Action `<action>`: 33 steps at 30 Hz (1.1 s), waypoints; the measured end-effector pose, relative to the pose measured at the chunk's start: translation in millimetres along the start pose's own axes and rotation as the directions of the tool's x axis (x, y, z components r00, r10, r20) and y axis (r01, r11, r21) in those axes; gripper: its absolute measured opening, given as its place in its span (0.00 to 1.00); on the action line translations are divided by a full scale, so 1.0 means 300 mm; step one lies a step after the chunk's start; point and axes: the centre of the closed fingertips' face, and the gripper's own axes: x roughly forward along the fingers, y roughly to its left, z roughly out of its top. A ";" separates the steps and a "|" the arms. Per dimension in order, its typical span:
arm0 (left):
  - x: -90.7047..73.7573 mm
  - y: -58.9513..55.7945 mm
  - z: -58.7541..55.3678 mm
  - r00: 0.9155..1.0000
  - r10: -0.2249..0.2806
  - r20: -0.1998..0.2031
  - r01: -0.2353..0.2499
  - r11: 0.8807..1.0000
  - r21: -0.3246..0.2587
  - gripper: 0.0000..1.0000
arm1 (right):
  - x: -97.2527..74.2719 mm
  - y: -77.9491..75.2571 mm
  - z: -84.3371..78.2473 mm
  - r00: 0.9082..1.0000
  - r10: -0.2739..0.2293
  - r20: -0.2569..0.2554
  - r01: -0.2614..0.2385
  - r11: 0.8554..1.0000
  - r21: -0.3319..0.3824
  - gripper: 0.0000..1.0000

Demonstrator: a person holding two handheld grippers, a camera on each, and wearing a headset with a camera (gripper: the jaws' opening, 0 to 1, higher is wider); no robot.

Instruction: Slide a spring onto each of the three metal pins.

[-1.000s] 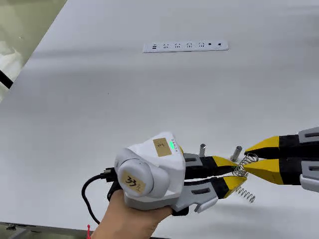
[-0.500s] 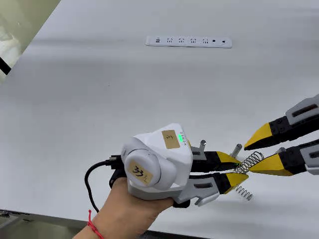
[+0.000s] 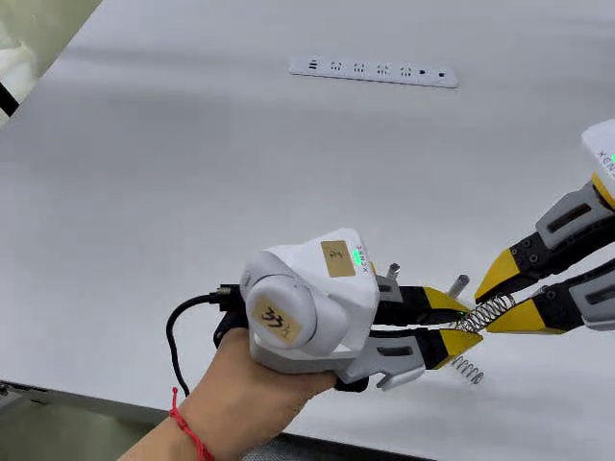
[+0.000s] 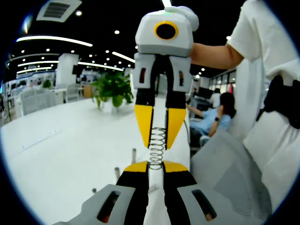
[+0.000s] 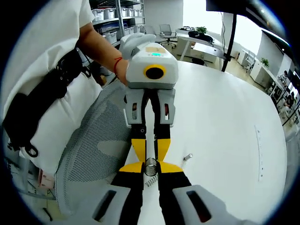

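Over the desk's (image 3: pixel 240 144) front edge, the left gripper (image 3: pixel 466 322) pinches one end of a spring (image 4: pixel 157 145), apparently handing it over, while the right gripper (image 3: pixel 484 309), jaws partly apart, straddles it (a bare pin (image 3: pixel 458 284) waits just behind).

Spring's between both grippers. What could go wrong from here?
1. The spring sits only at the tips of the left gripper and right gripper; it may pop free.
2. The pin stands close beside those tips; a swing could knock it.
3. The loose spring below could get swept away.
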 end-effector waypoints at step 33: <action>-0.085 0.079 -0.059 0.995 0.097 -0.004 -0.097 0.995 -0.032 0.24 | 0.006 -0.061 0.027 0.996 0.021 -0.085 -0.020 1.000 0.018 0.12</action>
